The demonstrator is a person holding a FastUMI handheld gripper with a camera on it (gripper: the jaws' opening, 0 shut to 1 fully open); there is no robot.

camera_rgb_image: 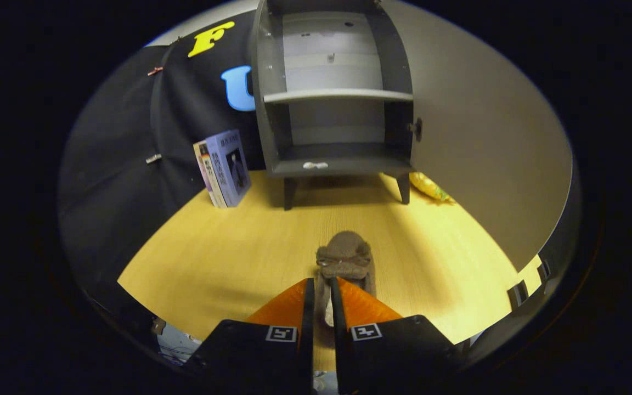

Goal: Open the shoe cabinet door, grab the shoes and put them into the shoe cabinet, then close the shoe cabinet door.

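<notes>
Gripping the heel end of a brown shoe, the tongs stand narrow, both fingers pressed against the shoe's sides with only its thin rear part between them. Shoe toe points toward 12 o'clock, straight ahead of the fingers; the shoe sits low over the light wooden surface, and whether its sole touches the wood cannot be told.

Shoe cabinet stands well beyond the shoe at 12 o'clock, on short dark legs at the far side of the surface. Its door is swung open to the 2 o'clock side, a small dark knob showing at the door's edge next to the cabinet frame. Inside: one pale shelf across the middle, a dark bottom board under it; both compartments look bare apart from a small pale mark on the front lip of the bottom board.

Books stand upright at 10 o'clock of the shoe, just left of the cabinet's left leg, leaning against the black cloth wall. Yellow packet lies on the surface at 1 o'clock, just beside the cabinet's right leg, under the open door.
</notes>
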